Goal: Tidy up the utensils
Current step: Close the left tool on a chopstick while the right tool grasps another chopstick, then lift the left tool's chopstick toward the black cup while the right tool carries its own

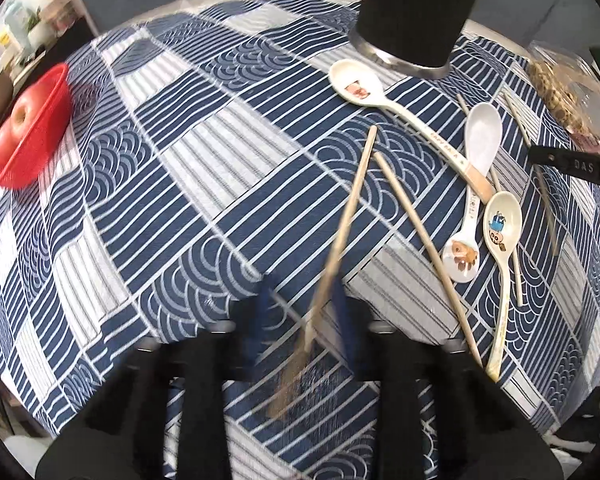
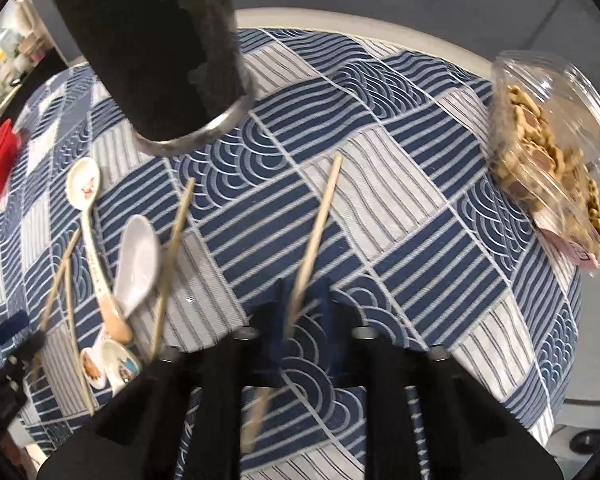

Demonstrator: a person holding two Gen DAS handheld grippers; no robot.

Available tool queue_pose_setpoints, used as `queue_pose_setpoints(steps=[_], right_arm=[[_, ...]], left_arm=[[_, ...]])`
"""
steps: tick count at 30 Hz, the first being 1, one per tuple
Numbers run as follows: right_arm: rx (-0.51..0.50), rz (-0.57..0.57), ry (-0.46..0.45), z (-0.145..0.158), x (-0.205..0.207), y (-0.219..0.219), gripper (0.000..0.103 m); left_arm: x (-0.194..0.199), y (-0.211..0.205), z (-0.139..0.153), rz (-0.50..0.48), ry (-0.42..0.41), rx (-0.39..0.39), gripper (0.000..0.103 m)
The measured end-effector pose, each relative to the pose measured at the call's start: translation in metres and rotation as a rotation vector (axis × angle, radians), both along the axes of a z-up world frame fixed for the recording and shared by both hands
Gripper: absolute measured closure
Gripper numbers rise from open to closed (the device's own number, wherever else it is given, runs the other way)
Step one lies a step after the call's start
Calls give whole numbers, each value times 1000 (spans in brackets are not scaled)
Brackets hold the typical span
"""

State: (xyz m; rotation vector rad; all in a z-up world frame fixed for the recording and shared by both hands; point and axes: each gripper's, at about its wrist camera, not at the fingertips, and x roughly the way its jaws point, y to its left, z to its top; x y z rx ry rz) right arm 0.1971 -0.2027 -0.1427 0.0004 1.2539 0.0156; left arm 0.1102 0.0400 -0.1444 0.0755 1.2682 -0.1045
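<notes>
At bottom centre of each view, the left tool (image 1: 306,320) and right tool (image 2: 300,304) each pinch one chopstick (image 1: 354,200) (image 2: 316,236). Spoons (image 1: 500,236) and loose chopsticks crowd mid-right on the worktop (image 1: 180,184); beyond, upper centre, stands a dark holder (image 1: 416,12).

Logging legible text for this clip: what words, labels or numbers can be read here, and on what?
"DAS": on the right gripper, at the left wrist view's right edge.
Long spoon handle: small orange lettering, too small to read.
Bear spoon handle: print, unreadable.
Pink label under the cookie container: blurred.
</notes>
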Motion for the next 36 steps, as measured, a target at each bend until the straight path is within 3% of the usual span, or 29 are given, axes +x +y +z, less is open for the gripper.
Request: queue_pose_setpoints(steps=[4,17,21,25,36], right_arm=[[19,-14,18,0,-6,-8,98],[240,-143,142,-4,-43,-59,99],[255,-155,118,3,-56,-70,99],[285,-175,92,14,-71,-77,99],[336,-146,22,48,-88,-81,98]], left_arm=[[-7,4,0,4,29,21,98],[-30,38,-1,66,172,-98,98],[-40,46,-3,64,210,-131,98],[-49,53,0,59,228,-111,98],[-72,74,24,52,204,-111,98]])
